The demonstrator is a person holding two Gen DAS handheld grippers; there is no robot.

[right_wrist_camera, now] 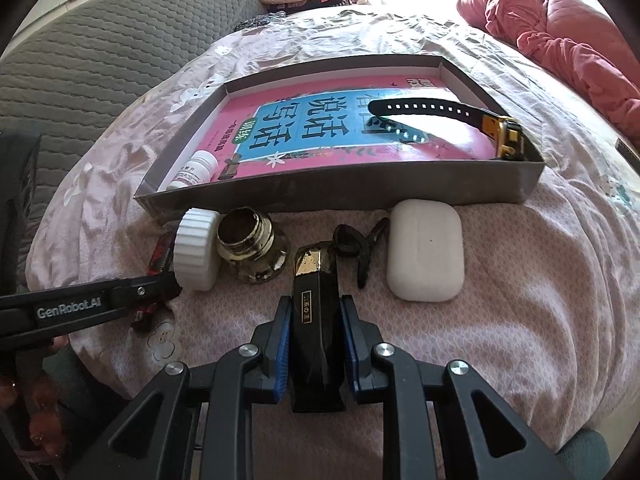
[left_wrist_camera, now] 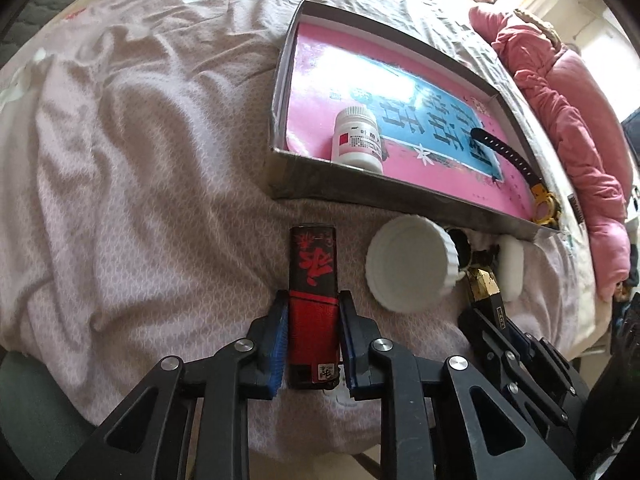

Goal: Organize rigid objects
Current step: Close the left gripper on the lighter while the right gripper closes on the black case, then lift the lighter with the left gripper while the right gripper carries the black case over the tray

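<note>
My left gripper (left_wrist_camera: 313, 300) is shut on a red and black lighter (left_wrist_camera: 312, 280) lying on the bed sheet. My right gripper (right_wrist_camera: 316, 308) is shut on a black and gold lighter (right_wrist_camera: 316, 300); it also shows in the left wrist view (left_wrist_camera: 486, 284). A shallow grey box tray (right_wrist_camera: 360, 190) with a pink book as its floor lies just beyond. A white pill bottle (left_wrist_camera: 358, 138) and a black and yellow watch (right_wrist_camera: 460, 114) lie in the tray.
On the sheet before the tray lie a white ribbed cap (right_wrist_camera: 197, 254), a dark glass jar (right_wrist_camera: 252, 246), a black cord (right_wrist_camera: 360, 244) and a white earbud case (right_wrist_camera: 426, 250). A pink quilt (right_wrist_camera: 560, 40) is at the right, a grey mattress (right_wrist_camera: 100, 52) at the left.
</note>
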